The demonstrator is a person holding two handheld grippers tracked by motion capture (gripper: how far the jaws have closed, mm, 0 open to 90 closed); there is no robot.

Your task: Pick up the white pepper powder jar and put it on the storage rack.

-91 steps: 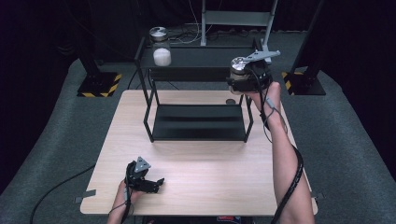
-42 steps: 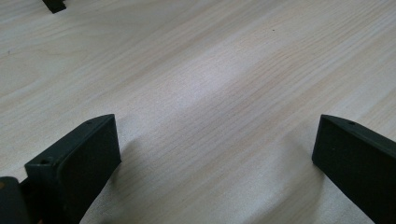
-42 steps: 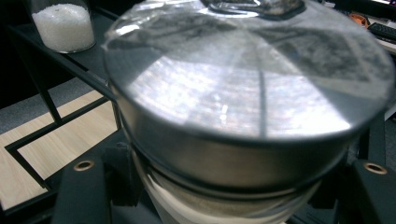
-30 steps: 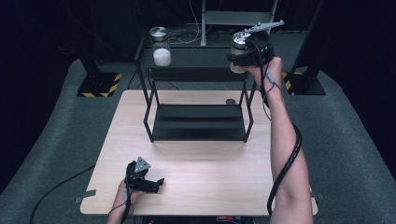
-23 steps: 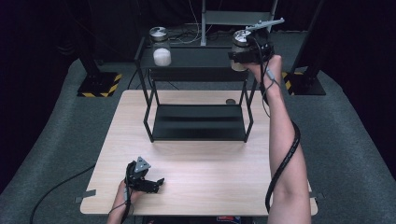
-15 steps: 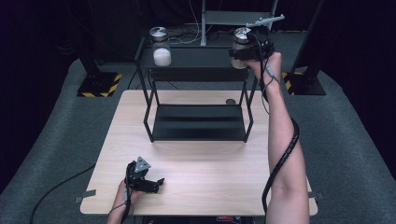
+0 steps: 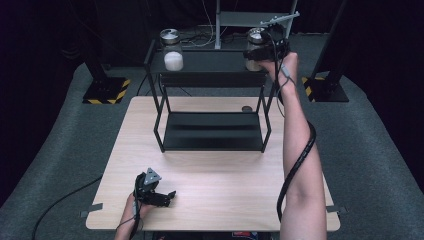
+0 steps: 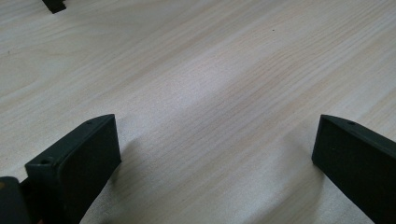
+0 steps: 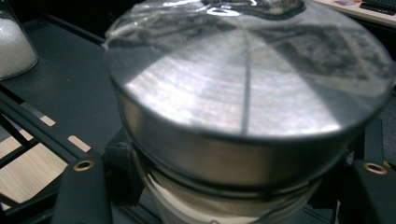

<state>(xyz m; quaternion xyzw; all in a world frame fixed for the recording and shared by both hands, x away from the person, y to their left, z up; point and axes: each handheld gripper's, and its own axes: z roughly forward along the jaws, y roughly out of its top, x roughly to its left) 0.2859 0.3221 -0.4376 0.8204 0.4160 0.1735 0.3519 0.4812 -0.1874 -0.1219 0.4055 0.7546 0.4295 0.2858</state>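
Gripping the steel-lidded jar (image 7: 256,47) upright over the black rack (image 7: 212,75), probably for placing, the right gripper (image 7: 265,50) pinches it; the left gripper (image 7: 152,192), near the rack's front, rests spread.

Looks like a lab or recording studio: black curtains behind a lone wooden table (image 7: 215,190), grey carpet beneath it, hazard-striped stand bases (image 7: 106,92) beside it.
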